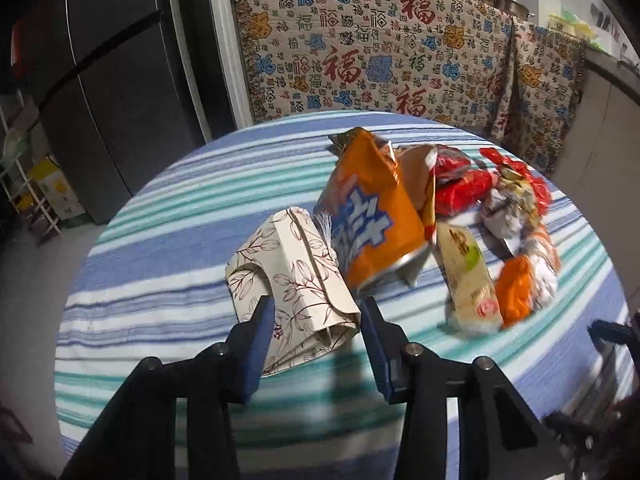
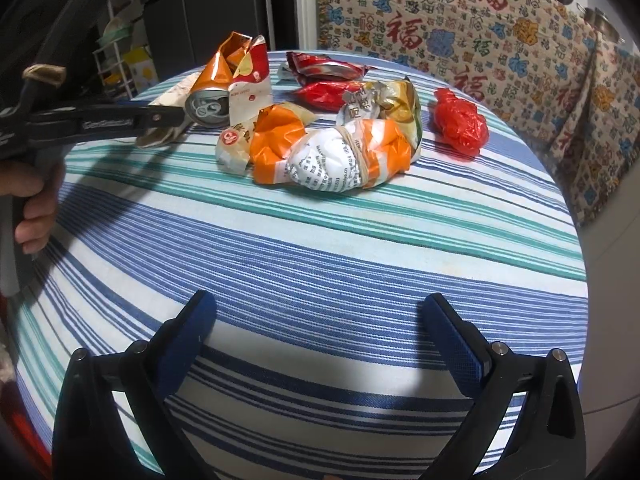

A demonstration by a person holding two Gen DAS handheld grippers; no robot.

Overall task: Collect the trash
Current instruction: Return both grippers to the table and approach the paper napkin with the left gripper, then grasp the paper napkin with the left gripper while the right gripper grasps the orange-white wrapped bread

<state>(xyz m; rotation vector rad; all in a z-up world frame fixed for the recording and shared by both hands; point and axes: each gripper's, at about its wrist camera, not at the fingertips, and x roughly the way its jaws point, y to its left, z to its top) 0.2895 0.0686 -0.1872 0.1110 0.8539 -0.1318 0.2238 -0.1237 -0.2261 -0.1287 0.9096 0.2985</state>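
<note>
Tablecloth (image 2: 320, 240): stripes of blue, teal and white.
Crushed can (image 1: 372, 216): orange, blue-and-white lettering, silver end.
Folded paper bag (image 1: 292, 280), lower centre of left wrist view: cream, brown leaf outline print.
Tied bundle (image 2: 344, 160), centre of right wrist view: orange and white, small black print.
Plastic bag (image 2: 460, 124), right of it: plain red.
Wrapper (image 2: 324, 68), upper centre: red and silver.
Hanging cloth (image 1: 380, 48), top of frame: beige, red, blue and orange characters.
Gripper pads (image 2: 452, 344): dark blue on black arms.
</note>
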